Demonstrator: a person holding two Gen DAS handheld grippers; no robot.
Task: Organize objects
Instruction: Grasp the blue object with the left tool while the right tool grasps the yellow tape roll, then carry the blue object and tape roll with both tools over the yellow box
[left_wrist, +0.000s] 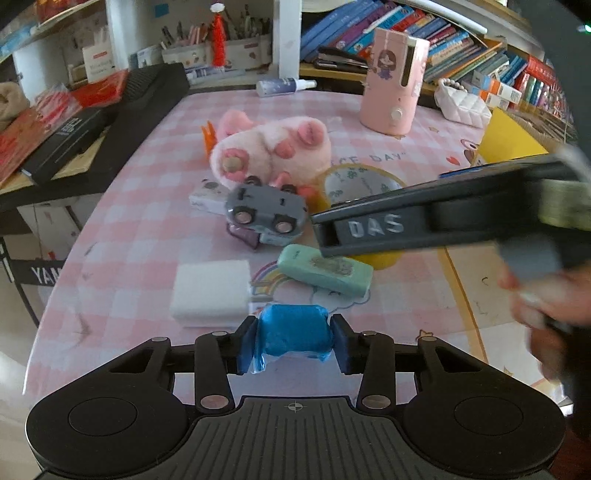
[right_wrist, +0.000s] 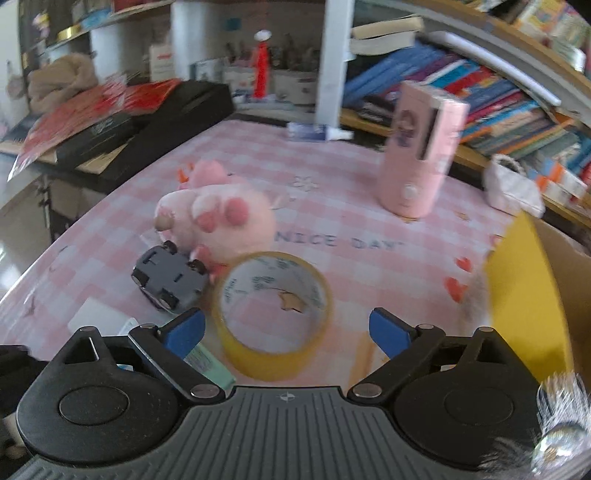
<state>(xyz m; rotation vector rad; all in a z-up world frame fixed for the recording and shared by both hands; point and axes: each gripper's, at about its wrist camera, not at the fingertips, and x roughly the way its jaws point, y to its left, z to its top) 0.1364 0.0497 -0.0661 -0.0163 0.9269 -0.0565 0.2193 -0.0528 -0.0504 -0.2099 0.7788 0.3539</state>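
A worktop (left_wrist: 147, 229) covered with a pink checked cloth is seen in front of crowded bookshelves (left_wrist: 461, 48). Near its front edge, a blue wrapped packet (left_wrist: 293, 332) is clamped between the pads of the left tool (left_wrist: 294, 341), whose jaws are drawn in narrow against it. Just beside the packet a white block (left_wrist: 210, 291) is laid flat, and a mint-green eraser (left_wrist: 325, 275) is seen a little further in. Beyond these, a grey toy car (left_wrist: 266, 212) is turned on its side, its wheels shown to the camera, against a pink plush toy (left_wrist: 269, 151). The right tool (right_wrist: 286, 328) is held with its jaws wide and nothing gripped; a roll of yellow tape (right_wrist: 273, 314) is lying flat between and just ahead of its blue pads. A pink cylinder (right_wrist: 421, 155) is stood upright further back, and a yellow box (right_wrist: 524, 295) is seen at the right.
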